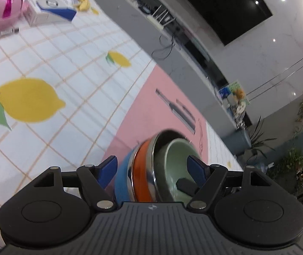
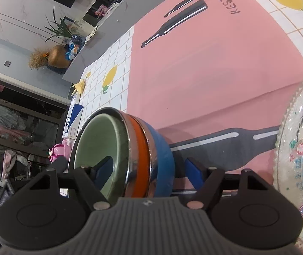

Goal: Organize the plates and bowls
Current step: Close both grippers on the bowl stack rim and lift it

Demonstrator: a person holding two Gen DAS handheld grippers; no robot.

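A stack of nested bowls stands on the pink mat: a blue bowl outermost, an orange steel-rimmed bowl in it, and a pale green bowl innermost. My left gripper straddles the stack's wall, one finger outside the blue bowl and the other inside the green one, jaws wide. From the opposite side my right gripper straddles the wall the same way, with gaps showing beside both pads. A patterned glass plate lies to the right of the stack.
The tablecloth has a lemon print. At its far end stand a pink striped pot, a white and blue box and banana peel. Beyond the table edge are a grey counter and plants.
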